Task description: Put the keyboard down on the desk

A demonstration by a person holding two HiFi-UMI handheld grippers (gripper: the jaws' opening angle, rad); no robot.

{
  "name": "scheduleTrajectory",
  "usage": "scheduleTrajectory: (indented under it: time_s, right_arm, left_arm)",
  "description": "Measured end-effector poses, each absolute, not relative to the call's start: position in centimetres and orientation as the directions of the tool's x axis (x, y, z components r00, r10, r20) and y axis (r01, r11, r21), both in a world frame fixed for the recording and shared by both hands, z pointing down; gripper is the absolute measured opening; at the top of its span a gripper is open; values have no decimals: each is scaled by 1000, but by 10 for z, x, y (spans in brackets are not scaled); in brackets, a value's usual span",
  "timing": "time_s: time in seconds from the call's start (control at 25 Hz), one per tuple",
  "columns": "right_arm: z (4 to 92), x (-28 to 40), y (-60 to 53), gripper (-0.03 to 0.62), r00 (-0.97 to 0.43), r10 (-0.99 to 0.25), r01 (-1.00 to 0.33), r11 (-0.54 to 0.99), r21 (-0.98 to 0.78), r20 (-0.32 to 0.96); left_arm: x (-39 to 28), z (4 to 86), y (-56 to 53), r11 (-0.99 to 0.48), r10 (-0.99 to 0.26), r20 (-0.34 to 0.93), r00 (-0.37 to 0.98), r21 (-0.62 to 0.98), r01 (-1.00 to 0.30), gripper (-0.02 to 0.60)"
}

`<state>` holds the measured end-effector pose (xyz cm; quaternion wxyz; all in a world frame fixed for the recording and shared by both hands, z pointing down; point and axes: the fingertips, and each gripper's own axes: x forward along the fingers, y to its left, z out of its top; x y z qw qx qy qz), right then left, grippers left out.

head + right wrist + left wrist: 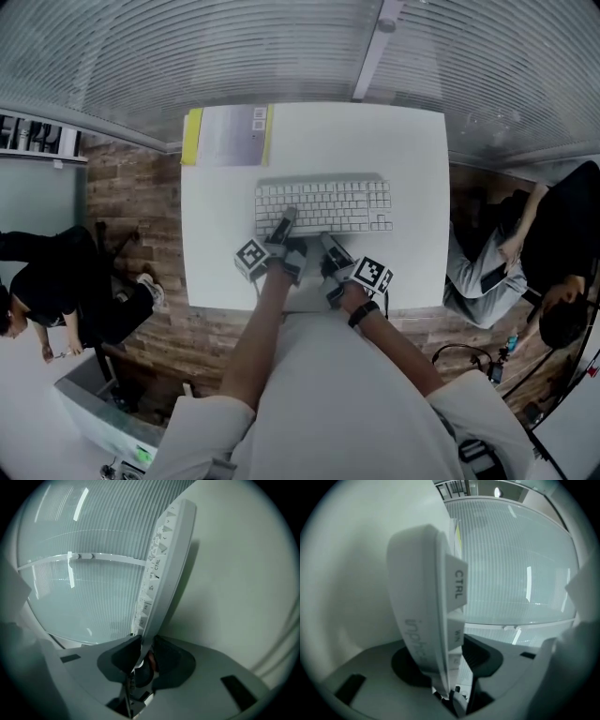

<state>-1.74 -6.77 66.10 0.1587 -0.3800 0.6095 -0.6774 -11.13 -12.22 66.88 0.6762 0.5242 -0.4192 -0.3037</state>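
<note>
1. At the far left I see a person in black (56,281) low on the wood-plank floor (131,197); a pale bin (94,408) stands nearer to me, at the lower left.
2. A ribbed translucent wall (187,56) runs across the whole back of the room, behind the white tabletop (412,169); a booklet (230,136) with a yellow edge lies flat on the tabletop's far-left corner.
3. My left claw (284,225) reaches in from the near side and is clamped on the near-left corner of the keyboard (323,206); in the left gripper view one pad sits under the base and the other against the keys below the CTRL key (459,585).
4. The keyboard is white and lies lengthwise over the middle of the tabletop, keys up, well clear of the booklet; its near edge is in both claws, and I cannot tell whether its far edge rests on the surface.
5. My right claw (330,242) is pinched shut on the thin near edge further right; the right gripper view shows both pads squeezing that edge, with bare tabletop on one side and the ribbed wall on the other.
6. To the right of the tabletop a second person (553,253) in black sits beside it; cables (459,356) trail over the floor near them.
</note>
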Motion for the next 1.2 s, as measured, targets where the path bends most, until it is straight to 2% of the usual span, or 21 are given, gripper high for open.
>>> scheduleTrajectory:
  time_s: [0.08, 0.52, 1.2]
  right_arm:
    - [659, -18, -68, 95, -661, -681, -241, -205, -949, 315]
    - [660, -18, -69, 94, -663, -678, -240, -210, -948, 318]
    - [680, -21, -72, 91, -673, -648, -276, -226, -934, 356]
  left_arm:
    - [-116, 665, -117, 261, -856, 248, 453, 965, -35, 184]
    - [-133, 666, -74, 327, -834, 341, 433, 939, -109, 193]
    - [-140, 657, -63, 296, -845, 314, 432, 949, -111, 193]
